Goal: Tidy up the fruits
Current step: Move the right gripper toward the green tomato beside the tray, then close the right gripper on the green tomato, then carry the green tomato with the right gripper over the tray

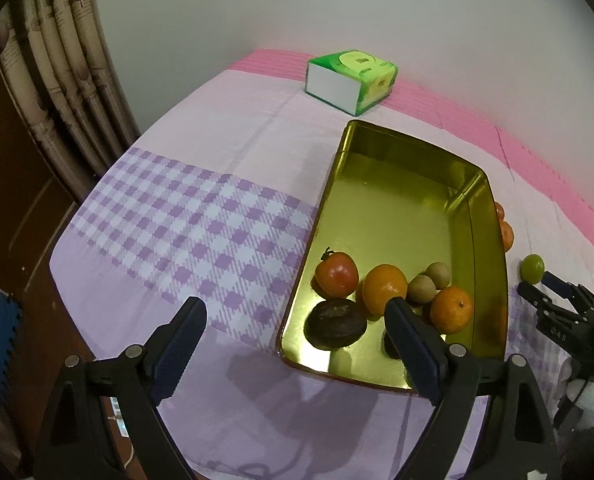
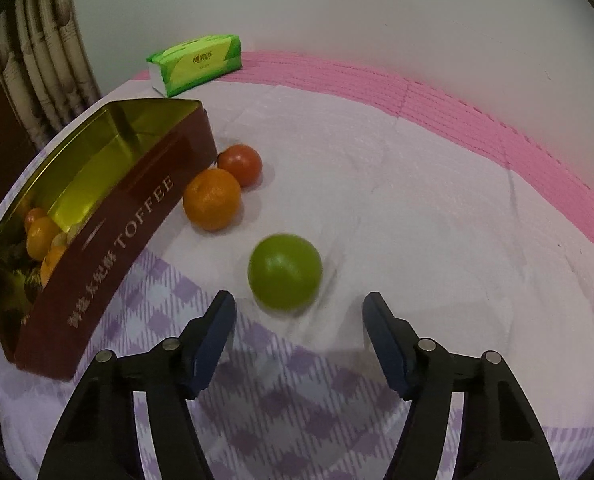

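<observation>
I see the tin (image 2: 109, 216) on the table (image 2: 417, 200), toward its left edge, with several fruits (image 1: 381, 296) gathered at its near end. Just beside the tin's right wall lie two round fruits (image 2: 225, 188), touching; a lone fruit (image 2: 285, 272) lies nearer me. The tissue box (image 2: 197, 64) is near the far edge.

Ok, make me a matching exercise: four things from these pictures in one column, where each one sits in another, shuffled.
1. round green fruit
2. dark brown wrinkled fruit
3. green tissue box
4. red tomato with stem

A. inside the gold tin, near corner
B. at the table's far edge by the wall
C. on the cloth, before the right gripper
D. inside the tin, beside an orange

Pairs: 1-C, 2-A, 3-B, 4-D
</observation>
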